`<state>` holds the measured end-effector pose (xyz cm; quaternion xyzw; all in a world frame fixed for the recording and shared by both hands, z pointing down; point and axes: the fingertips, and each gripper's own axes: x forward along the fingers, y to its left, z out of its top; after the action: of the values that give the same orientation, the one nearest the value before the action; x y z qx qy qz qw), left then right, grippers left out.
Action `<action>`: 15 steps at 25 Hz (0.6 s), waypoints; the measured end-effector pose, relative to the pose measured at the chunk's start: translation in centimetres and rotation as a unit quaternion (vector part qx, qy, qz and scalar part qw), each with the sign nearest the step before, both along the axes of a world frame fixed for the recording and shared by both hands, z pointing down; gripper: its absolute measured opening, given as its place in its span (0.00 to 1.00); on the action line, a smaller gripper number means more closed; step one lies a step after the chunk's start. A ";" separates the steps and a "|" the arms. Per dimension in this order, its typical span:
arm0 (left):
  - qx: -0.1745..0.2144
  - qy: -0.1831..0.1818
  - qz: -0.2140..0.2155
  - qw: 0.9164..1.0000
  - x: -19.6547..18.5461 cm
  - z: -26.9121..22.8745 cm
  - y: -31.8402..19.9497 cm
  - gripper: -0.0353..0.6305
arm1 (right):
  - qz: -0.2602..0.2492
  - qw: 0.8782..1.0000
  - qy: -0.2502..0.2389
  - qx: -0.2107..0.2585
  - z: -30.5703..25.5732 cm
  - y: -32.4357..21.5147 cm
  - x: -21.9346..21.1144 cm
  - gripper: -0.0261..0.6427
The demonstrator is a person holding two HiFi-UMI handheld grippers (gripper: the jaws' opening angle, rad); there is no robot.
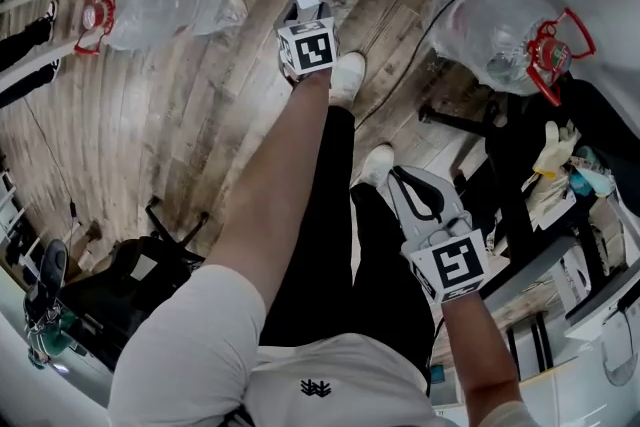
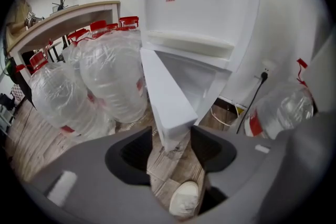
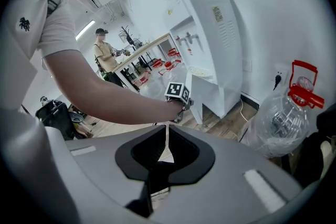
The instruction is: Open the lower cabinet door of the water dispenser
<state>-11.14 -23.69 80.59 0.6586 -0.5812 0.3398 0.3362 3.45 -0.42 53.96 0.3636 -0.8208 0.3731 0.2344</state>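
At the foot of the dispenser [image 2: 205, 2]: lower door [image 2: 168, 97] stands swung well out, free edge toward the left gripper view. Left gripper [image 2: 171, 136] has its jaws wide, straddling that edge near the bottom corner; whether the pads touch it is unclear. Right gripper [image 3: 167, 141] hangs by the person's right leg, jaws together, nothing between them. Wrapped bottles [image 2: 113, 71] are stacked just left of the door. A shoe [image 2: 184, 199] shows on the plank floor [image 2: 168, 165] below the left jaws.
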 end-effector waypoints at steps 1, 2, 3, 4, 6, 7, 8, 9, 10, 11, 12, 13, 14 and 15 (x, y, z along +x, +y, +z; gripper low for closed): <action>0.000 -0.002 0.000 1.000 -0.6 0.1 0.2 0.47 | -0.004 1.000 0.000 0.002 0.0 -0.2 -0.3 0.06; -0.002 -0.002 0.001 1.000 -1.2 0.2 0.4 0.47 | -0.007 1.000 0.000 0.003 -0.1 -0.3 -0.6 0.06; -0.003 -0.003 0.001 1.000 -1.8 0.2 0.5 0.46 | -0.011 1.000 0.000 0.004 -0.1 -0.5 -0.9 0.06; -0.004 -0.003 0.000 1.000 -2.4 0.3 0.7 0.46 | -0.015 1.000 0.000 0.005 0.0 -0.6 -1.3 0.06; -0.004 -0.006 -0.005 1.000 -3.9 0.3 0.8 0.46 | -0.022 1.000 0.001 0.006 0.1 -0.9 -1.9 0.06; -0.001 -0.009 -0.008 1.000 -4.7 0.2 0.8 0.45 | -0.026 1.000 0.002 0.007 0.1 -1.1 -2.1 0.06; 0.004 -0.011 -0.010 1.000 -5.4 0.1 0.8 0.44 | -0.031 0.999 0.003 0.008 0.2 -1.2 -2.4 0.06; 0.006 -0.013 -0.010 1.000 -6.1 0.1 0.8 0.43 | -0.035 0.999 0.004 0.011 0.2 -1.3 -2.7 0.06; 0.004 -0.015 -0.009 1.000 -6.7 0.2 0.9 0.42 | -0.040 0.999 0.005 0.014 0.2 -1.5 -3.0 0.06; 0.000 -0.017 -0.008 1.000 -7.4 0.3 1.0 0.41 | -0.044 0.999 0.005 0.017 0.2 -1.8 -3.3 0.06; -0.004 -0.018 -0.008 1.000 -8.1 0.3 1.1 0.41 | -0.047 0.999 0.005 0.018 0.2 -2.0 -3.6 0.06; -0.006 -0.018 -0.009 1.000 -8.7 0.4 1.2 0.40 | -0.051 0.998 0.006 0.019 0.3 -2.2 -3.9 0.06; -0.008 -0.017 -0.012 1.000 -9.2 0.3 1.3 0.40 | -0.055 0.998 0.007 0.019 0.3 -2.4 -4.1 0.06; -0.009 -0.017 -0.015 1.000 -9.8 0.2 1.3 0.40 | -0.058 0.998 0.008 0.020 0.3 -2.7 -4.4 0.06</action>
<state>-20.93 -22.34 80.80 0.6406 -0.5940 0.3509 0.3371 -0.94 -3.10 54.25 0.3227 -0.8459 0.3397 0.2548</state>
